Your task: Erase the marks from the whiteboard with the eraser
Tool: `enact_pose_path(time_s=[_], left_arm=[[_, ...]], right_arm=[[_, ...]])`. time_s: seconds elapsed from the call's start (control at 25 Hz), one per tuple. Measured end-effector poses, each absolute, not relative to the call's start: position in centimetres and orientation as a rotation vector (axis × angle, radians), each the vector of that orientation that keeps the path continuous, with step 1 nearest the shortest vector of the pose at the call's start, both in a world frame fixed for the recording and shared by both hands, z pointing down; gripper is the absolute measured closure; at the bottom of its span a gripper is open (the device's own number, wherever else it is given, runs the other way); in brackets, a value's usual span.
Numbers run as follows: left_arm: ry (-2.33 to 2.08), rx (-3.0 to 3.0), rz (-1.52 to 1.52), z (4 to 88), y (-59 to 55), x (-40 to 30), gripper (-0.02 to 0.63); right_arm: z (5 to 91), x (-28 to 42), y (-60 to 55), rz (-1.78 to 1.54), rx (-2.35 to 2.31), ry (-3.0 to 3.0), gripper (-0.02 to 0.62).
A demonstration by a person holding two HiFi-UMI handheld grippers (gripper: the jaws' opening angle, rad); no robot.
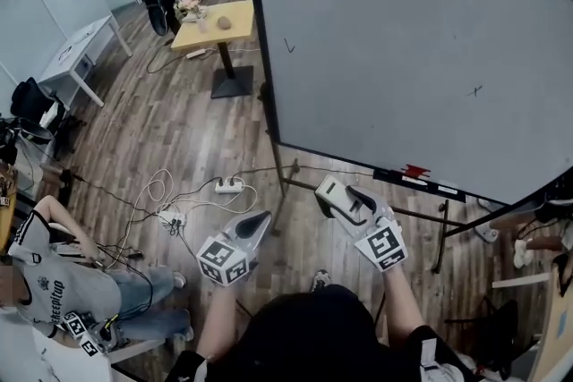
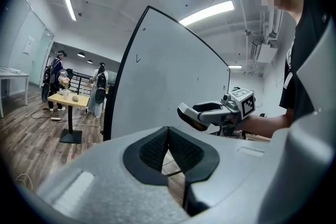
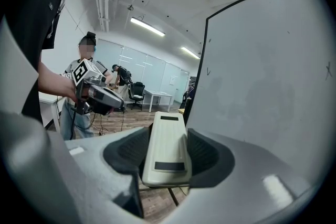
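The whiteboard (image 1: 394, 49) stands upright on a stand and bears a small tick mark (image 1: 288, 46) at its upper left and a small cross mark (image 1: 477, 90) at its right. My right gripper (image 1: 345, 197) is shut on the cream eraser (image 3: 167, 147), held below the board's lower edge. The eraser (image 1: 334, 194) points up toward the board. My left gripper (image 1: 257, 226) hangs shut and empty to the left, off the board. In the left gripper view the right gripper (image 2: 202, 114) shows beside the board (image 2: 163, 81).
A marker tray (image 1: 421, 179) with a red marker runs along the board's bottom. Cables and a power strip (image 1: 228, 186) lie on the wood floor. A yellow table (image 1: 219, 24) stands behind. A seated person (image 1: 54, 282) is at lower left.
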State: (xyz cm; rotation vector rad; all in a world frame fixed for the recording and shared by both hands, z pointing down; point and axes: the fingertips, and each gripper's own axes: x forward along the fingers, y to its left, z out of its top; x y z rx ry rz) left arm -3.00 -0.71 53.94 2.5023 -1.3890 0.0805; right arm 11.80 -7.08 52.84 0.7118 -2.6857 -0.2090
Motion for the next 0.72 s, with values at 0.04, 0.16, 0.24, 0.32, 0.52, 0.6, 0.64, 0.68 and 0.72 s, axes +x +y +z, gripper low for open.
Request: enact_pose_path(time_s=[0.04,0.16,0.24,0.32,0.52,0.6,0.64,0.68,0.72], left_arm=[[-1.403,2.494,0.079,54.0,-1.3,-2.8,0.595],[-1.447,2.464,0.076,54.2,-2.6,-2.5,0.595],[-1.474,2.444,0.075,54.3,-3.2,-2.1,0.595],[-1.497,2.426,0.075,54.4,-3.8,-1.8,0.595],[-1.532,2.389,0.078,55.0,-4.9,-1.9,0.595],[-1.54,2.378,0.08,55.2,-5.7,-2.6,0.595],[-1.541,2.378,0.075,55.2,-6.2,-2.9,0.595],[-1.538,2.381,0.067,55.2,-6.9,-3.2,0.595],[-1.531,2.387,0.059,55.1,-7.5,-3.5,0.595]], right_arm=[[52.9,12.0,-7.9,-0.214,0.702,-2.688,0.362],[52.9,12.3,-10.0,-0.232,0.67,-2.695,0.362],[53.0,12.6,-11.2,-0.24,0.645,-2.703,0.362],[53.1,12.8,-12.4,-0.251,0.622,-2.712,0.362],[53.0,12.4,-15.3,-0.316,0.613,-2.697,0.362],[52.5,12.1,-16.1,-0.362,0.625,-2.683,0.362],[52.2,11.9,-16.6,-0.385,0.635,-2.674,0.362],[51.9,11.7,-17.2,-0.406,0.647,-2.664,0.362],[51.6,11.4,-17.8,-0.425,0.658,-2.652,0.362]])
